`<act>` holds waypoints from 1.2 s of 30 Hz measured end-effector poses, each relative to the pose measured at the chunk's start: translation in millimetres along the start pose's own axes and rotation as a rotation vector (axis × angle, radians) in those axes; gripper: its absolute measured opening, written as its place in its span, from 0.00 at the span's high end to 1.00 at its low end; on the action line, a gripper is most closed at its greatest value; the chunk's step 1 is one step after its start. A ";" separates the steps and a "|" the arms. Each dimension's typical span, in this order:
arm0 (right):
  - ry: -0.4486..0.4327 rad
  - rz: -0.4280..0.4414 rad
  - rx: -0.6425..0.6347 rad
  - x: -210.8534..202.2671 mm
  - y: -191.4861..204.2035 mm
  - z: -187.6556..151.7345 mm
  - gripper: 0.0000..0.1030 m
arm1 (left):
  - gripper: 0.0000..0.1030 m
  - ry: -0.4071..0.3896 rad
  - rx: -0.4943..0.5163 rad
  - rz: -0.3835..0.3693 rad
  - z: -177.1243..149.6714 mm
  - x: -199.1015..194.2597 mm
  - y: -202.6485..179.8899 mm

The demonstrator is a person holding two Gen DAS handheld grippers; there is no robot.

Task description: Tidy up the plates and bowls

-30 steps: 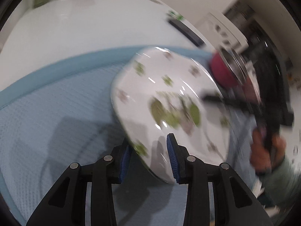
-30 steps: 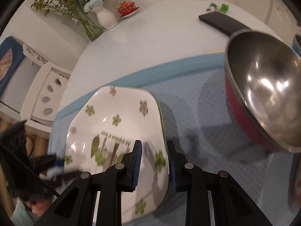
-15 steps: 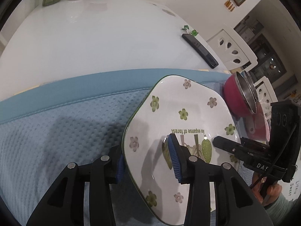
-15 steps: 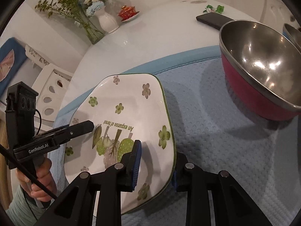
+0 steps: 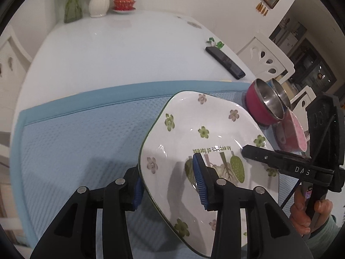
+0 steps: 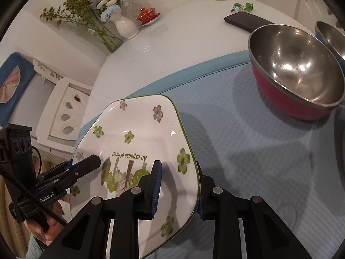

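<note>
A white squarish plate (image 5: pixel 204 129) with green and pink flowers and a green rim hangs tilted above the blue mat (image 5: pixel 75 140). Each gripper grips one of its two opposite edges. My left gripper (image 5: pixel 167 180) is shut on the rim on the left in its view, one pad on top and one beneath. My right gripper (image 6: pixel 177 186) is shut on the plate's (image 6: pixel 140 133) right rim. Each view shows the other gripper, with a hand on its handle. A steel bowl with a red outside (image 6: pixel 297 73) stands on the mat to the right.
A second steel bowl with a blue outside (image 6: pixel 330 36) stands behind the red one, and a pink dish (image 5: pixel 291 129) lies beside them. A black phone (image 5: pixel 225 62), a white vase (image 6: pixel 126 28), a glass vase and a red lidded cup (image 5: pixel 124 3) stand on the white table. White chairs surround it.
Both grippers have risen with the plate between them, and the red bowl now lies farther from the right gripper. The left wrist view, blurred a second ago, is sharp.
</note>
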State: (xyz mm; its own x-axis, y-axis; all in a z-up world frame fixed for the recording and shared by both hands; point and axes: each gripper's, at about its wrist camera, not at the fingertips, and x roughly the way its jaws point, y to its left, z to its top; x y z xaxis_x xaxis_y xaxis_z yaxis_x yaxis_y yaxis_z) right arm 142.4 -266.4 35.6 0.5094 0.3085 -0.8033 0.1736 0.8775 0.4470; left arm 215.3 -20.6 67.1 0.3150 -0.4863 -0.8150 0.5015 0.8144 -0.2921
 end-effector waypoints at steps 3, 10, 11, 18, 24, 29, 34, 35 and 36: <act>0.005 0.021 -0.014 -12.2 9.9 -6.3 0.74 | 0.65 -0.029 -0.008 -0.012 -8.1 -21.0 -2.9; 0.005 0.088 -0.061 -45.3 32.4 -26.5 0.74 | 0.65 -0.085 -0.045 -0.014 -36.8 -70.4 -15.0; 0.005 0.088 -0.068 -51.0 37.2 -30.5 0.74 | 0.65 -0.091 -0.051 -0.010 -42.7 -78.3 -16.9; 0.033 0.101 -0.111 -84.3 74.2 -74.6 0.74 | 0.65 -0.141 -0.114 0.028 -94.3 -134.5 -25.9; 0.112 0.108 -0.138 -95.9 86.8 -136.6 0.74 | 0.65 -0.122 -0.180 0.052 -153.4 -157.7 -34.5; 0.184 0.091 -0.152 -92.1 85.1 -179.8 0.74 | 0.65 -0.083 -0.236 0.046 -202.4 -160.5 -37.6; 0.235 0.061 -0.189 -90.5 82.7 -210.7 0.74 | 0.65 -0.032 -0.281 0.023 -241.1 -153.8 -37.4; 0.247 0.053 -0.198 -88.7 82.3 -215.9 0.74 | 0.65 -0.025 -0.287 0.021 -247.3 -153.1 -38.0; 0.256 0.047 -0.202 -87.0 81.7 -219.2 0.74 | 0.65 -0.015 -0.296 0.019 -252.9 -150.8 -37.7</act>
State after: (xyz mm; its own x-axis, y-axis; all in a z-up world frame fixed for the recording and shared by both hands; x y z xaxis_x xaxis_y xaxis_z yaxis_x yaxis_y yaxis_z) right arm -72.4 -141.1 55.8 0.2798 0.4103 -0.8680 -0.0292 0.9073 0.4194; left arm -54.9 102.1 74.4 0.3352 -0.4731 -0.8147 0.2395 0.8792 -0.4119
